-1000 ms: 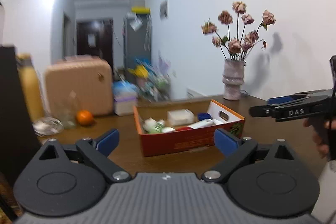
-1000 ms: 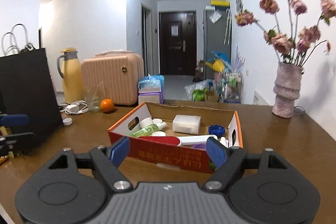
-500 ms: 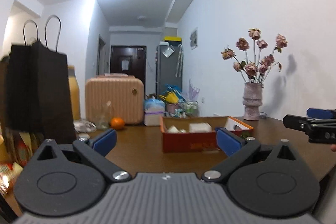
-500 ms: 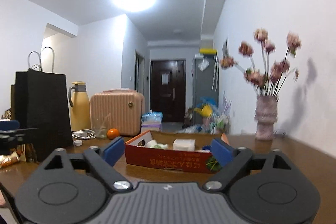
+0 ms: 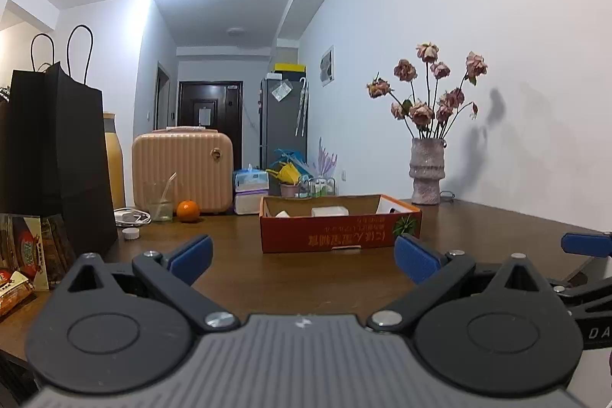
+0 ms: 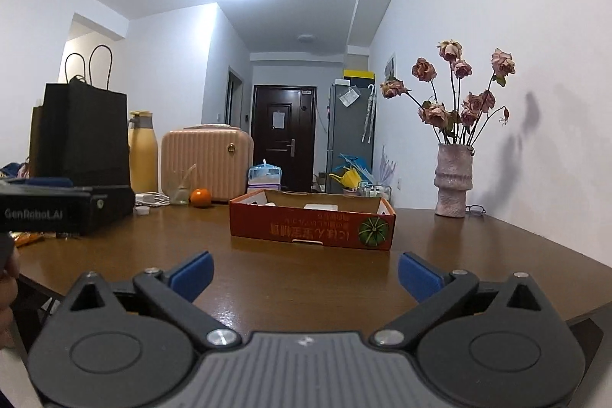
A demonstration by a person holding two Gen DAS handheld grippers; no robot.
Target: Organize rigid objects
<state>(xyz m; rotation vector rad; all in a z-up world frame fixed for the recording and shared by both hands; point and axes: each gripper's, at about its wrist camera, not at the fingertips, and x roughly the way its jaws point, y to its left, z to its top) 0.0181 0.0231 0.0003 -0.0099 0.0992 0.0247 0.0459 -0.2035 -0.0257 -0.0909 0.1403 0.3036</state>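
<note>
- The left gripper (image 5: 304,255) stood released low over the near edge of the desk (image 5: 306,278), its blue pads (image 5: 191,255) wide apart with nothing between them.
- The right gripper (image 6: 305,275) was likewise released, its jaws having just been opening, with only bare desk between them.
- The red cardboard box (image 6: 311,224) sat at mid-desk, ahead of both grippers and well apart from them; white items lay inside, mostly hidden by its front wall.
- Left of the box stood a black paper bag (image 5: 65,155), with a white cap (image 5: 131,233) beside its foot.
- Farther back were a glass (image 5: 158,195), an orange (image 5: 188,210), a yellow flask (image 6: 142,151) and a peach case (image 5: 183,169).
- At the far right, near the wall, stood a vase of dried roses (image 5: 426,171).
</note>
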